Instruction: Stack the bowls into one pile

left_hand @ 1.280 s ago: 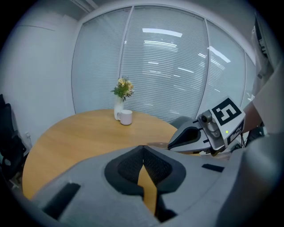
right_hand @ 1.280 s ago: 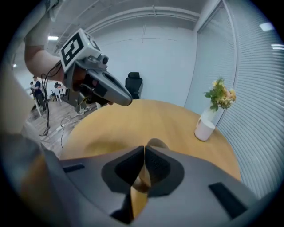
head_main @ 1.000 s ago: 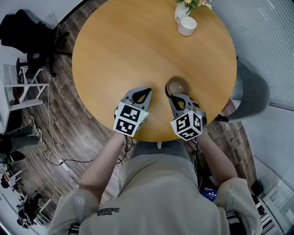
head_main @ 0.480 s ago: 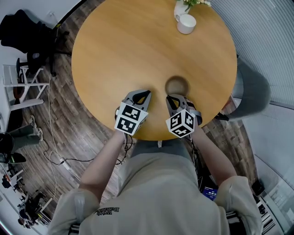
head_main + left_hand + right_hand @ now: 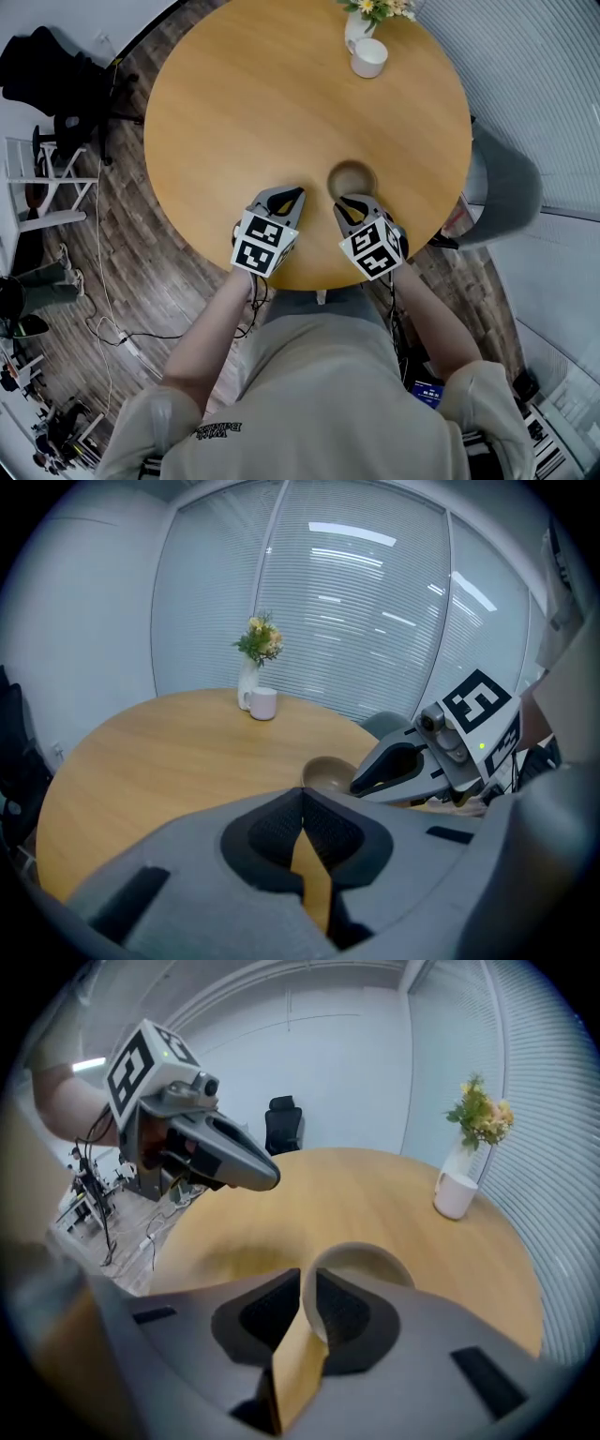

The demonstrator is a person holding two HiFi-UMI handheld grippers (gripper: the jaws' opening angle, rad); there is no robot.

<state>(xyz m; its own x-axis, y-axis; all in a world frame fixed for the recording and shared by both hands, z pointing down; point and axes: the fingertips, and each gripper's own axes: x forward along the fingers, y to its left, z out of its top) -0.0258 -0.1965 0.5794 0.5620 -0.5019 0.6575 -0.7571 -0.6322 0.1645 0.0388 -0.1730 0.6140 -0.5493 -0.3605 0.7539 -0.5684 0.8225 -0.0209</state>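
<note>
One round wooden table point(image 5: 244, 103) over plank flooring point(image 5: 141, 244) carries a brown bowl point(image 5: 352, 176) near its front edge. The right gripper point(image 5: 347, 200), jaws just easing open, pinches the rim. The left gripper point(image 5: 300, 191) is closed, empty. The right cube point(image 5: 373, 248) has rolled.

The person wears a beige short-sleeved shirt point(image 5: 319, 394); the grey left gripper point(image 5: 298, 191) and right gripper point(image 5: 339, 202) carry black-and-white marker cubes point(image 5: 265, 242).

The bowl point(image 5: 352, 177) is brown, the table point(image 5: 234, 103) honey-tan, the mug point(image 5: 368, 58) and vase point(image 5: 356, 29) white.
</note>
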